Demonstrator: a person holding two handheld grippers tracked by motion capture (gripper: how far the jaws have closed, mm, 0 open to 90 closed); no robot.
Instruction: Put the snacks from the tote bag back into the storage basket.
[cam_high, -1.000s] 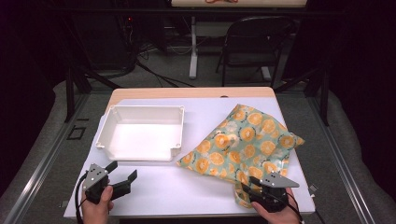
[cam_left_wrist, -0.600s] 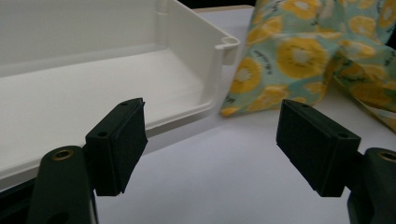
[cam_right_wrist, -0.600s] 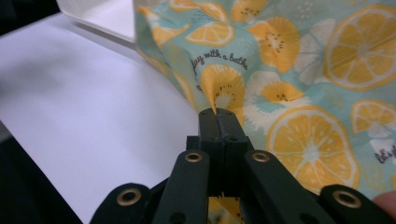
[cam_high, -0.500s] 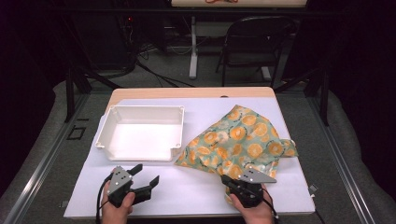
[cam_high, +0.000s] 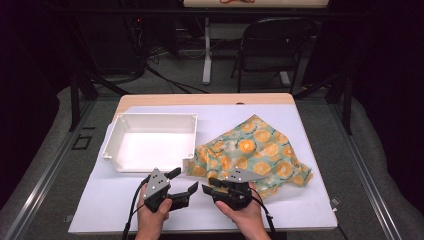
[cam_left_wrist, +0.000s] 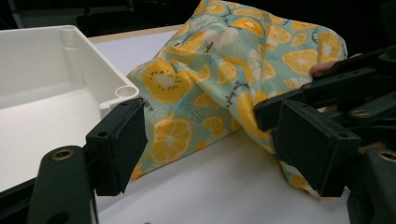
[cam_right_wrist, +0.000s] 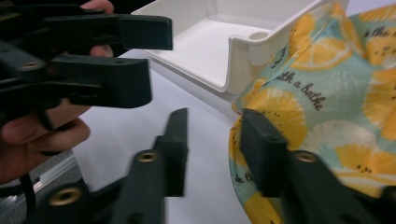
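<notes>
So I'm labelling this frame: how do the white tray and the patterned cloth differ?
The white tray is plain, rigid and square-cornered; the cloth is crumpled, teal with orange citrus slices. The tray sits left on the table, the cloth right, its edge against the tray's corner. Both rest on the table's white top.

Table brightly lit, surroundings dark, near jaws blurred.

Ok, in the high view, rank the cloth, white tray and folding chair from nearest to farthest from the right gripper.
From the right gripper:
1. Cloth, just beyond it, to the right.
2. White tray, farther, on the table's left.
3. Folding chair, off the table's far side.
</notes>
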